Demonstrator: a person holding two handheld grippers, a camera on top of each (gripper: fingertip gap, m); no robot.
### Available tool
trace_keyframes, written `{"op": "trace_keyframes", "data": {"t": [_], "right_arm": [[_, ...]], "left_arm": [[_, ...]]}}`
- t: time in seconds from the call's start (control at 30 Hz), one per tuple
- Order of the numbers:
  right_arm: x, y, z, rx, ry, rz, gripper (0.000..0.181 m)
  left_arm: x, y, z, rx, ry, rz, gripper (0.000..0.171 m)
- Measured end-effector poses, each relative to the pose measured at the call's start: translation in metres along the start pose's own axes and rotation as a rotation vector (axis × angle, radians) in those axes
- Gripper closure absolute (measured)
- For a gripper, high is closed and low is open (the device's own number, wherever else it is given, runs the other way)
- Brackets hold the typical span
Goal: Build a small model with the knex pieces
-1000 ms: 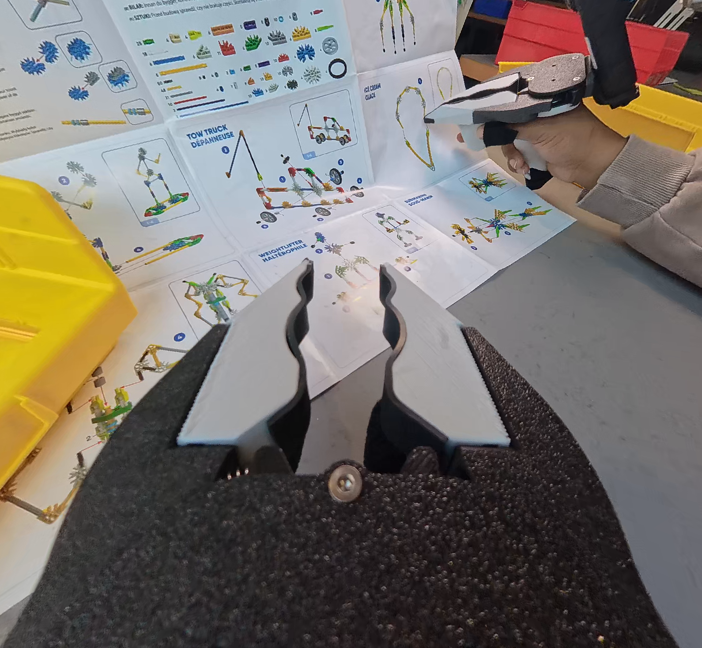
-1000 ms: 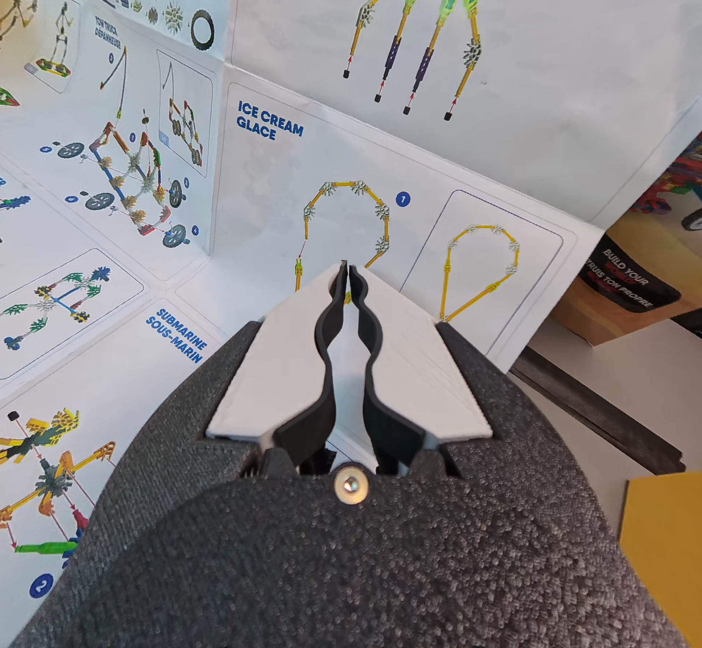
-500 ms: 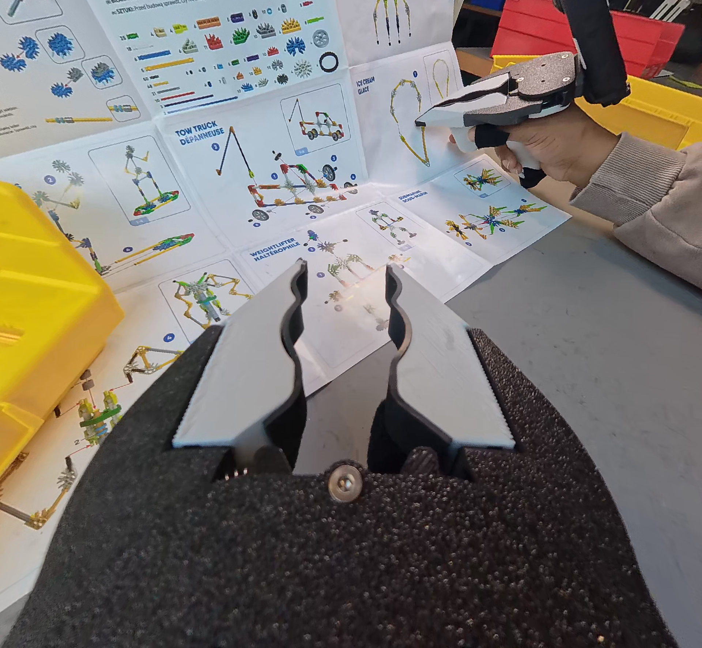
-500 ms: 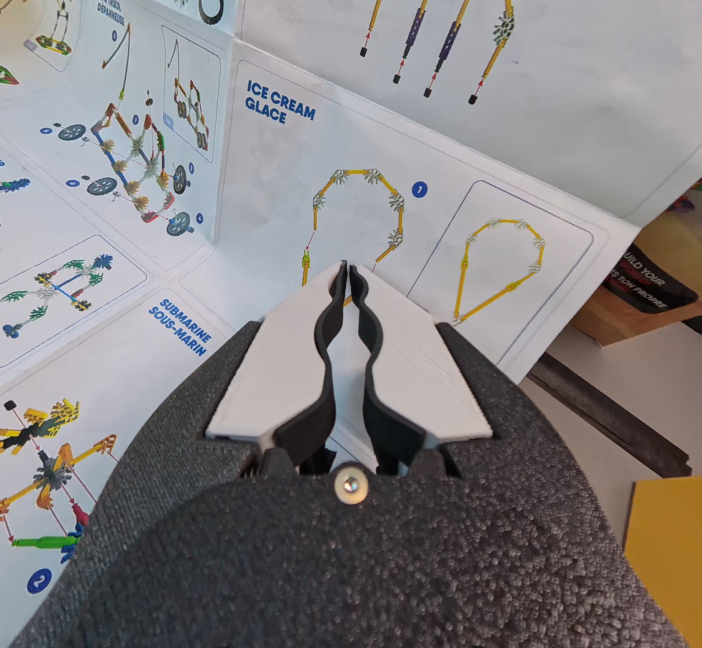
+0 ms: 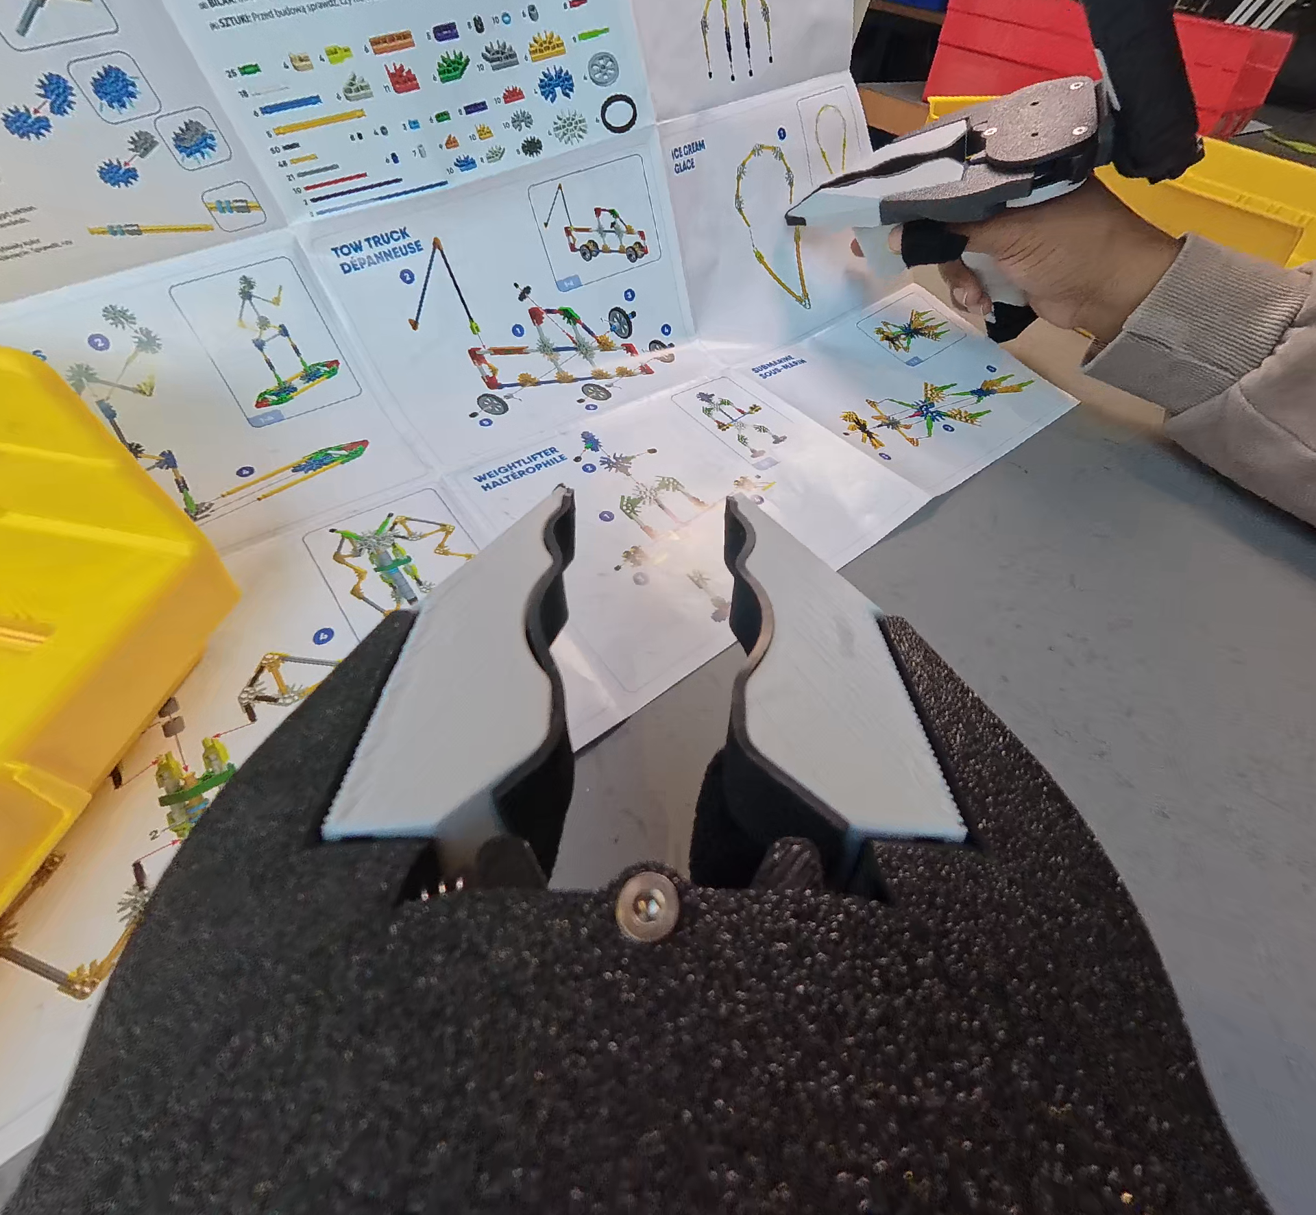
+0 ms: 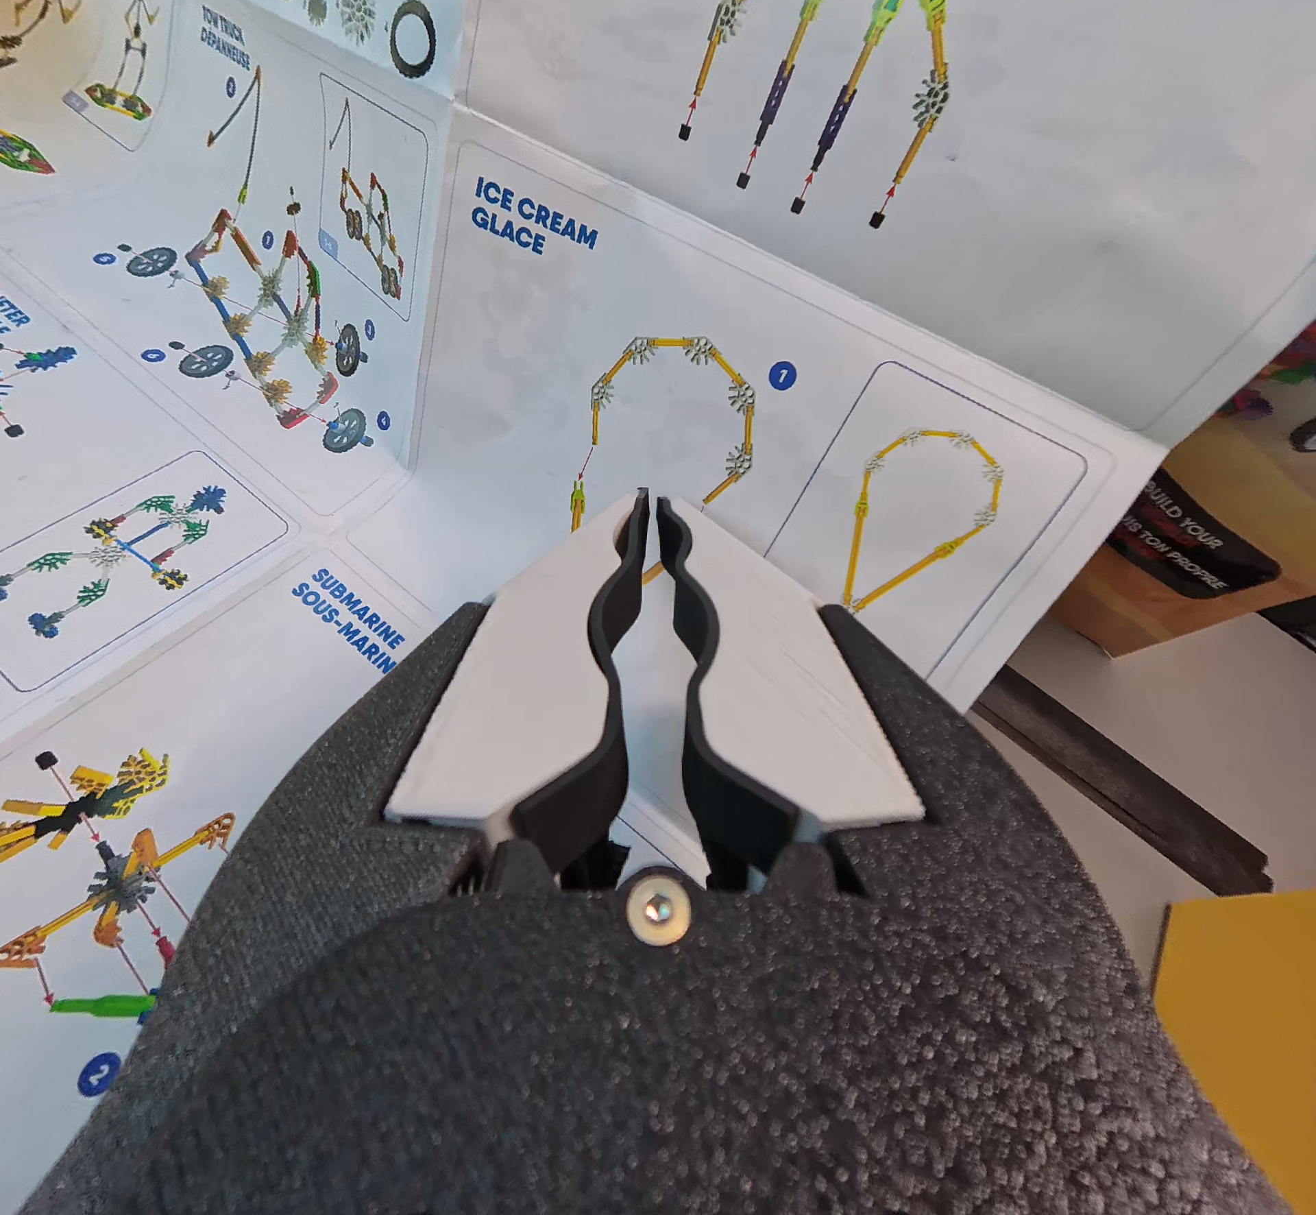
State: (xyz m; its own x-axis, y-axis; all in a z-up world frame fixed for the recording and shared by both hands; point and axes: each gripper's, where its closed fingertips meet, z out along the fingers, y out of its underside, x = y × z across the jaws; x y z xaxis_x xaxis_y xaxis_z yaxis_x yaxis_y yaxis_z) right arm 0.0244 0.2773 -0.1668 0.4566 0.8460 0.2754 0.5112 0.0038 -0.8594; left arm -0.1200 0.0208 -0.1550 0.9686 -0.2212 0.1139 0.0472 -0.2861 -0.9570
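Observation:
A large white fold-out instruction sheet [image 5: 441, 297] with coloured drawings of rod-and-connector toy models lies on the grey table and bends up at the back. My left gripper [image 5: 646, 504] is open and empty, held above the sheet's near edge. My right gripper [image 6: 650, 497] is shut and empty, its tips close to the upright part of the sheet [image 6: 641, 297] by a drawing of a yellow loop. It also shows in the left wrist view [image 5: 797, 219], held by a person's hand at the right.
A yellow plastic bin [image 5: 78, 582] stands on the sheet at the left. Red [image 5: 1011, 41] and yellow [image 5: 1225, 205] bins stand behind the right hand. A brown box [image 6: 1196, 540] and a yellow bin corner [image 6: 1239, 1010] are at the right. The grey table [image 5: 1068, 682] extends right.
My left gripper has opened wider. My right gripper stays shut and has shifted a little left along the upright sheet.

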Motion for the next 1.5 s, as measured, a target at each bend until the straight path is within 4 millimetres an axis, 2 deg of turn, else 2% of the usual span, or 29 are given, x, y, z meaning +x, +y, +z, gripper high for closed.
{"op": "trace_keyframes", "data": {"t": [0.1, 0.2, 0.3, 0.4, 0.47, 0.53, 0.63, 0.77, 0.83, 0.93, 1.1, 1.17, 1.23, 1.3, 1.5], "right_arm": [[0.003, -0.015, -0.010, 0.038, -0.001, 0.020, 0.178], [0.008, -0.039, -0.029, 0.095, 0.012, 0.026, 0.173], [0.023, -0.067, -0.059, 0.137, 0.063, -0.009, 0.170], [0.045, -0.089, -0.098, 0.167, 0.120, -0.031, 0.168], [0.054, -0.095, -0.122, 0.161, 0.098, -0.034, 0.168], [0.054, -0.093, -0.139, 0.143, 0.024, -0.050, 0.167], [0.048, -0.065, -0.162, 0.048, -0.110, -0.177, 0.163], [0.039, -0.004, -0.204, -0.121, -0.325, -0.250, 0.154], [0.037, 0.027, -0.226, -0.222, -0.395, -0.234, 0.138], [0.051, 0.070, -0.250, -0.374, -0.375, -0.216, 0.112], [0.068, 0.150, -0.272, -0.681, -0.338, -0.261, 0.109], [0.068, 0.177, -0.274, -0.775, -0.352, -0.277, 0.121], [0.064, 0.189, -0.269, -0.800, -0.366, -0.307, 0.141], [0.051, 0.191, -0.264, -0.800, -0.416, -0.320, 0.158], [0.028, 0.172, -0.241, -0.722, -0.447, -0.389, 0.161]], "left_arm": [[0.001, -0.001, 0.000, 0.003, 0.004, 0.001, 0.129], [0.005, -0.004, -0.001, 0.011, 0.010, 0.013, 0.129], [0.009, -0.005, -0.001, 0.014, 0.017, 0.022, 0.129], [0.010, -0.003, 0.001, 0.007, 0.020, 0.019, 0.129], [0.009, -0.002, 0.002, 0.002, 0.016, 0.018, 0.130], [0.006, 0.001, 0.002, -0.006, 0.004, 0.017, 0.130], [0.004, 0.000, 0.002, -0.002, 0.004, -0.001, 0.130], [0.005, 0.000, 0.002, -0.006, 0.007, 0.001, 0.131], [0.007, 0.002, 0.003, -0.020, 0.013, 0.005, 0.132], [0.009, 0.004, 0.005, -0.028, 0.021, 0.006, 0.133], [0.010, 0.003, 0.004, -0.024, 0.024, 0.006, 0.133], [0.011, 0.002, 0.005, -0.020, 0.028, 0.009, 0.133], [0.012, 0.002, 0.004, -0.019, 0.031, 0.013, 0.133], [0.011, 0.002, 0.004, -0.018, 0.025, 0.020, 0.133], [0.008, 0.001, 0.004, -0.016, 0.013, 0.010, 0.134]]}}
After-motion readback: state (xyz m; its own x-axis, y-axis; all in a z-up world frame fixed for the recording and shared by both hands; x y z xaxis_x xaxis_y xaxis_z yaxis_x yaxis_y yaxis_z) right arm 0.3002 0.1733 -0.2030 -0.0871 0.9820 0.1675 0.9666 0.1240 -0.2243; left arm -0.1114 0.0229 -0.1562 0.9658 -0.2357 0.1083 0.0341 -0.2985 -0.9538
